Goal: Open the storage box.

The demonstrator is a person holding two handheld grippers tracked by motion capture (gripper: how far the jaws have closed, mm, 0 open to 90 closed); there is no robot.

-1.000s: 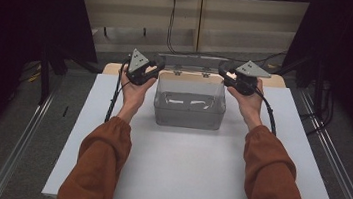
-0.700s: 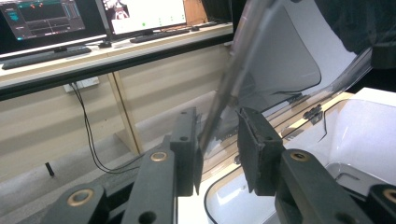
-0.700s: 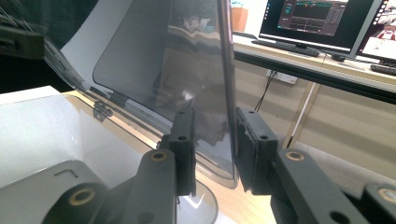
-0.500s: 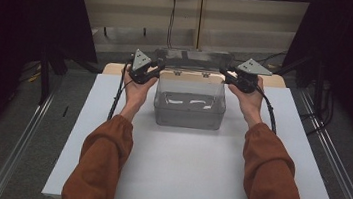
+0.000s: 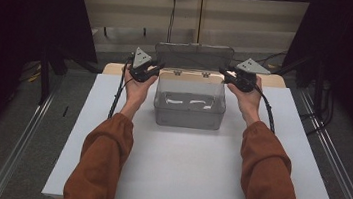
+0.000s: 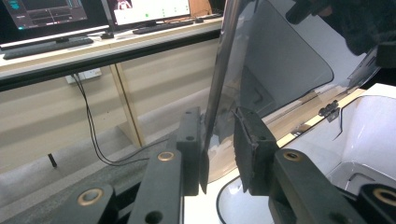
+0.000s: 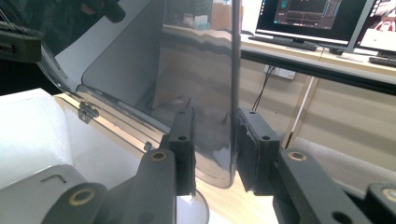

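A clear plastic box (image 5: pixel 188 112) sits on the white table top (image 5: pixel 181 175), and its hinged lid (image 5: pixel 194 56) stands upright at the back. My left gripper (image 5: pixel 153 70) holds the lid's left edge and my right gripper (image 5: pixel 224 74) holds its right edge. In the left gripper view the lid (image 6: pixel 280 60) runs down between the black jaws of the left gripper (image 6: pixel 217 140), which have just been closing on it. In the right gripper view the lid's rim (image 7: pixel 233 70) lies between the jaws of the right gripper (image 7: pixel 215 140), against the right pad. Both grippers are shut on the lid.
The box's hinges (image 6: pixel 329 109) join the lid to the back wall. Behind the table a wooden desk (image 6: pixel 93 51) carries monitors and keyboards, with cables hanging below it. Metal rails (image 5: pixel 25 132) run along both sides of the table. The person's orange sleeves (image 5: pixel 102 161) reach in from the near edge.
The lid has swung further up and now stands upright behind the box. Both hands stayed almost where they were at its two back corners.
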